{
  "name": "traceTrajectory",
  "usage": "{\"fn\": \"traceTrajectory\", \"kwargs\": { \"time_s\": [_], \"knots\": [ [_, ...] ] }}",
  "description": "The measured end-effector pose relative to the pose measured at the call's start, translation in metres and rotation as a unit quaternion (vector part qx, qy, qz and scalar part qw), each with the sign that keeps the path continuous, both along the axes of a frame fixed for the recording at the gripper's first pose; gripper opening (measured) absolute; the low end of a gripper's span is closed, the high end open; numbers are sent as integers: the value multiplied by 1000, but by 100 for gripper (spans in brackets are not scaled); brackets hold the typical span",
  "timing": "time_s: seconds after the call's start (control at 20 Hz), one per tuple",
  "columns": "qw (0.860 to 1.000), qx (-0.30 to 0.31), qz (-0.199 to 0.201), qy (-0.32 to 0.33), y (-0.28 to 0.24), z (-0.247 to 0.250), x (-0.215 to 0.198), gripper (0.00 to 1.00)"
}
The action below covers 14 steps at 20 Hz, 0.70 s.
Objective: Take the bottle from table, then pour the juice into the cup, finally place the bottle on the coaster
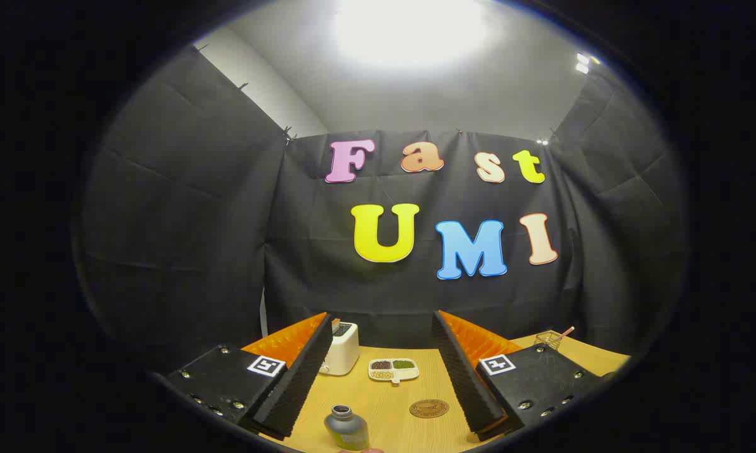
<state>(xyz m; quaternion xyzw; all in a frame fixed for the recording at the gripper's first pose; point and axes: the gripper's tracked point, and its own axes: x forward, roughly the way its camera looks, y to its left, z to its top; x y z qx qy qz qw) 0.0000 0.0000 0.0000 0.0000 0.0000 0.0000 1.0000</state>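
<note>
The gripper is hovering above a wooden table with its two fingers spread wide, gripping nothing. The bottle, a small grey one with a dark open neck, is standing upright on the table between the fingers, nearer the left one and close under the camera. Just to its right, also between the fingers, the round brown coaster is lying flat on the wood, apart from the bottle. Farther ahead, a white divided dish is sitting with dark, green and pale fillings in its compartments, and a white toaster is standing beside it, partly hidden behind the left finger. Beyond the right finger, near the table's far edge, a clear glass cup is standing with what looks like a pink straw in it, though it is too small to be sure.
</note>
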Motion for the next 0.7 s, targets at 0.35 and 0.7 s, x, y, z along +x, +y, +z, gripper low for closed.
{"fn": "traceTrajectory", "kwargs": {
  "time_s": [0.35,0.7],
  "knots": [
    [1000,10,7,2,8,-2,-8,97],
    [1000,15,5,1,8,-2,-15,97]
  ]
}}
